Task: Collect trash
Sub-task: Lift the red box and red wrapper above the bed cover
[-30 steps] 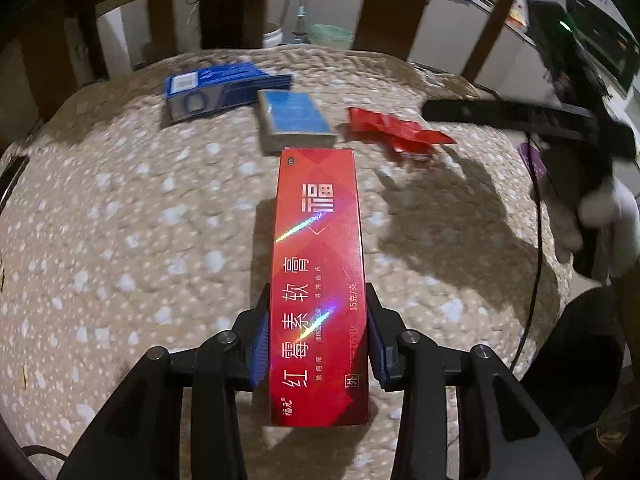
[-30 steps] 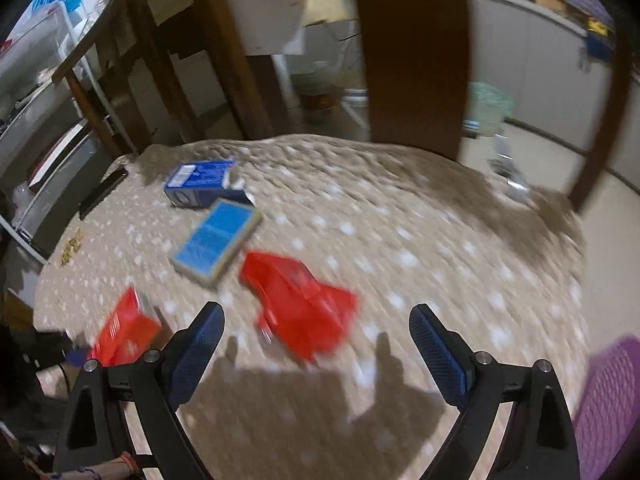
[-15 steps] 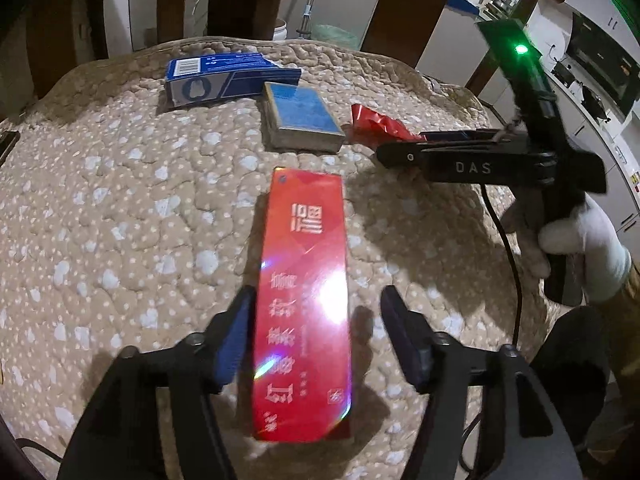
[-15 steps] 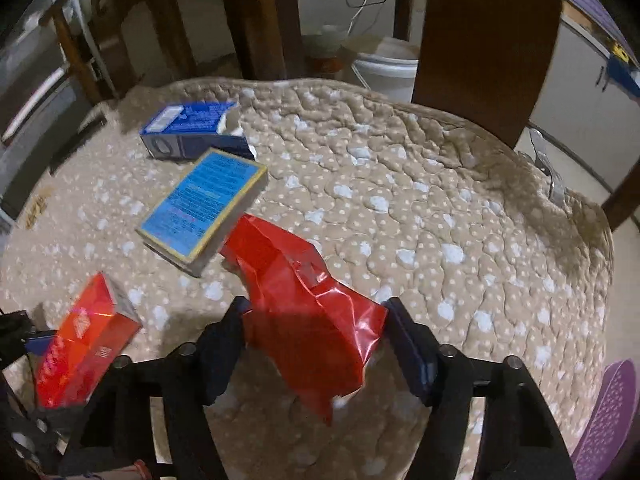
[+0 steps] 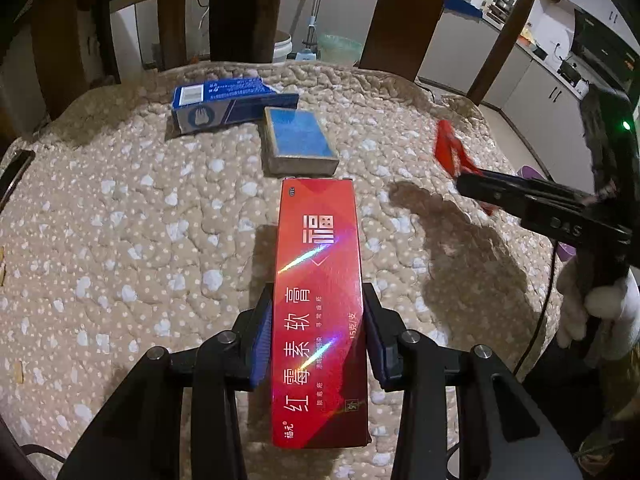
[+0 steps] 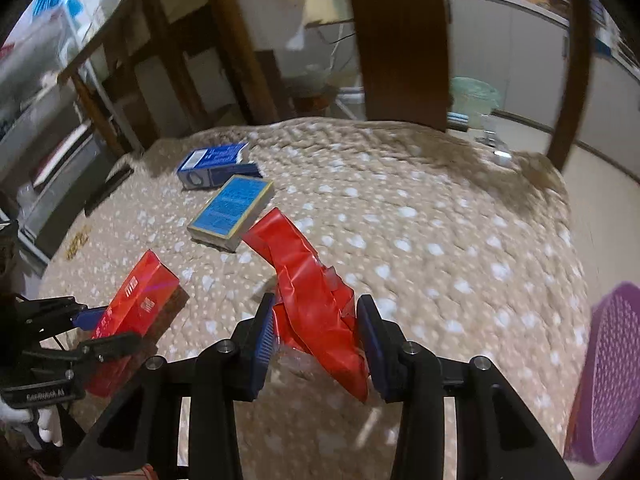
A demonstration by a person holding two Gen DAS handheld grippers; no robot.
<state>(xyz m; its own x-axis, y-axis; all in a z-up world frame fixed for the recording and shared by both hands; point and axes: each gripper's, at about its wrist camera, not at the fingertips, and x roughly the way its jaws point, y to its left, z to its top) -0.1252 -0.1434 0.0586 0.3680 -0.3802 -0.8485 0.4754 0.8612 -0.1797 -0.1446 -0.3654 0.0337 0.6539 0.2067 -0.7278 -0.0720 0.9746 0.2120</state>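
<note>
My left gripper (image 5: 318, 332) has just closed again, and both blue pads press the long sides of the red box (image 5: 320, 312), which runs straight out ahead of my fingers. Just past its far end lies the light-blue box (image 5: 298, 140), flat on the quilted cushion (image 5: 120, 240); beyond that and slightly left, the dark-blue carton (image 5: 224, 106), its side close against the light-blue box. Dark wooden chair slats (image 5: 408, 16) rise behind the cushion's far edge.

My right gripper (image 6: 316, 336) has just closed too, and the crumpled red wrapper (image 6: 316, 296) sits pinched between its pads, its free end reaching up and left toward a corner of the light-blue box; whether they touch, I can't tell. Off to my right fingers' left, the other gripper holds the red box. Low on the right, beside the cushion's edge, a purple perforated basket (image 6: 604, 376). A gloved hand (image 5: 600, 312) grips the right tool's handle.
</note>
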